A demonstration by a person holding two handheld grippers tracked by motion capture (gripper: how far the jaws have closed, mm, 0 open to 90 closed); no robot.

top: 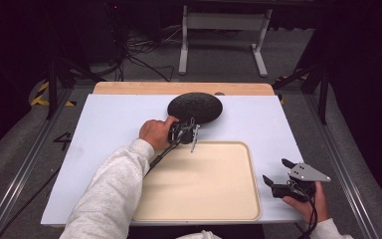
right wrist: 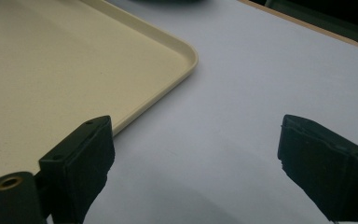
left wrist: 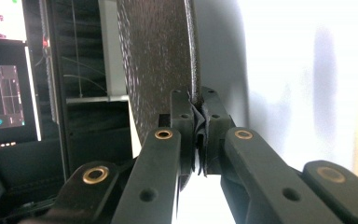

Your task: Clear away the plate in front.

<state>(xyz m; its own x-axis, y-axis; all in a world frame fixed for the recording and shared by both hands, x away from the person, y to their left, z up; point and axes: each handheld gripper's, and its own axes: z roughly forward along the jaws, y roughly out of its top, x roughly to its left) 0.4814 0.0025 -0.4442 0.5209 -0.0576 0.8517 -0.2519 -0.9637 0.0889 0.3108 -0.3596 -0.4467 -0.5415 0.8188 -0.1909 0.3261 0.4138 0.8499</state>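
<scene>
A dark, rough-textured round plate (top: 195,107) lies at the back middle of the white table. My left gripper (top: 181,132) is turned on its side and shut on the plate's near rim; in the left gripper view the plate (left wrist: 156,60) rises edge-on from between the closed pads (left wrist: 198,128). A cream tray (top: 204,181) sits empty in front of it. My right gripper (top: 279,175) rests open at the table's right front, just right of the tray, with bare white table between its pads (right wrist: 81,161) and the tray's corner (right wrist: 186,56) to its left.
The white table surface (top: 109,129) stretches free at the left and right of the tray. A wooden strip (top: 179,88) runs along the far edge. Beyond it stand a white stand (top: 224,30) and cables on the floor. A lit monitor (left wrist: 4,93) shows at the left gripper view's left.
</scene>
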